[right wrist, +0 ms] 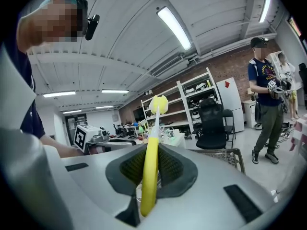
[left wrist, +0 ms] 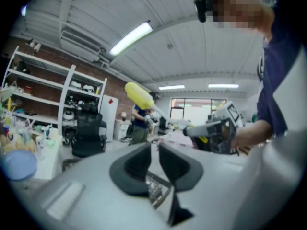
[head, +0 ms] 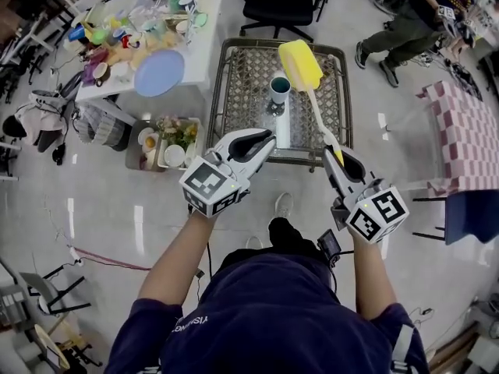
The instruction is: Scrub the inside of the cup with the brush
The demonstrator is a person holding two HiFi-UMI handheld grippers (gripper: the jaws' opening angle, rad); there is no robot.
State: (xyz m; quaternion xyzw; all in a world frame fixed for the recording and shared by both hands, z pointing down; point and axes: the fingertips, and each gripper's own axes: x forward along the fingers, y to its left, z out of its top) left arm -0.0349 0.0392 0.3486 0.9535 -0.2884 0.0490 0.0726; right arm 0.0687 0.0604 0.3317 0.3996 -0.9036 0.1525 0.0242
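A teal and white cup [head: 280, 86] stands upright on a small woven-top table [head: 234, 92] ahead of me. My right gripper [head: 337, 153] is shut on the yellow handle of a brush [head: 300, 63], whose yellow sponge head hangs just right of and above the cup. In the right gripper view the brush [right wrist: 149, 176] runs up between the pads of the right gripper [right wrist: 152, 150]. My left gripper [head: 265, 139] hovers at the table's near edge, short of the cup. Its jaws stand a narrow gap apart with nothing between them, as the left gripper view shows for this gripper [left wrist: 153, 147].
A white table [head: 199, 53] at the left carries a blue plate [head: 159, 72] and several dishes. A tray of crockery [head: 168, 142] lies on the floor beside it. A black office chair [head: 281, 2] stands behind the small table. A person [head: 405, 22] stands far right near a checked cloth [head: 468, 131].
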